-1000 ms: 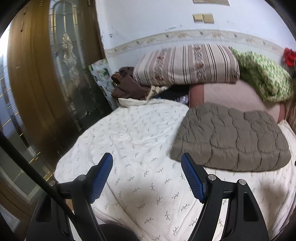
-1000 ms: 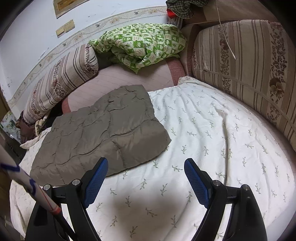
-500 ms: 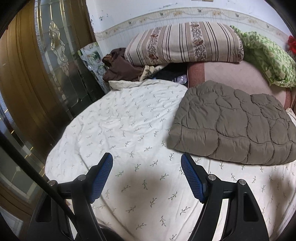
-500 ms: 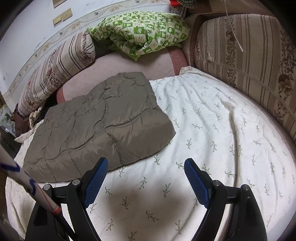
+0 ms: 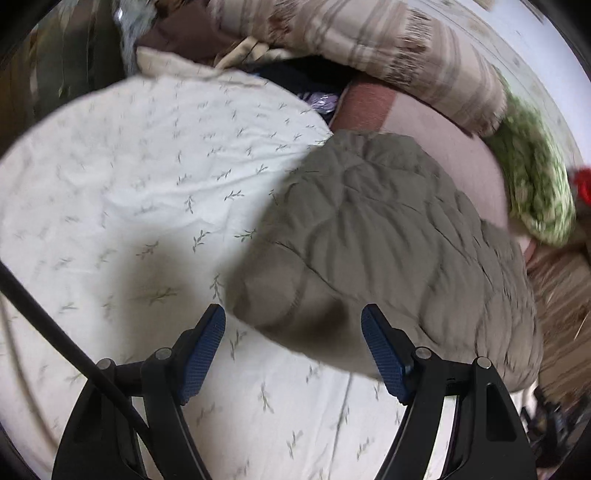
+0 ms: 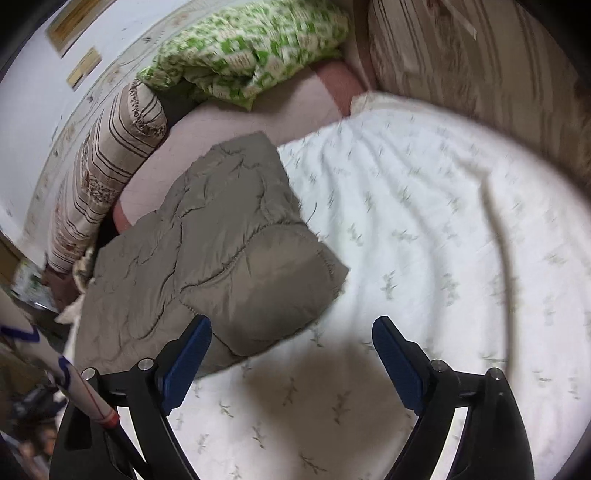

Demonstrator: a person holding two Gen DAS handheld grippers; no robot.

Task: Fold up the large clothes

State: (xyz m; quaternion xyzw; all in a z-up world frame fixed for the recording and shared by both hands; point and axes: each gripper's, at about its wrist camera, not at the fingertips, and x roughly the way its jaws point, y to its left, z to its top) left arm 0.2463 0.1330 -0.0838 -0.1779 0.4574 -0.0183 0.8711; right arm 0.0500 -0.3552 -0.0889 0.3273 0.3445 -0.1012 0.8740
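Observation:
A folded grey-brown quilted jacket (image 5: 388, 236) lies on a round bed covered by a white sheet with a leaf print (image 5: 140, 177). My left gripper (image 5: 293, 325) is open and empty, its jaws either side of the jacket's near left corner, close above it. In the right wrist view the same jacket (image 6: 221, 251) lies at centre left. My right gripper (image 6: 291, 336) is open and empty, over the jacket's near right corner and the sheet (image 6: 424, 229).
A striped bolster (image 5: 388, 48) and a green patterned quilt (image 5: 535, 184) lie along the far wall. A striped cushion (image 6: 480, 66) stands at the bed's right side. Dark clothes (image 5: 192, 33) are heaped at the far left. A pink mattress strip (image 6: 229, 125) shows behind the jacket.
Both grippers have moved down and closer to the jacket. The left view has swung right, losing the door. Both stay open. The jacket has not moved.

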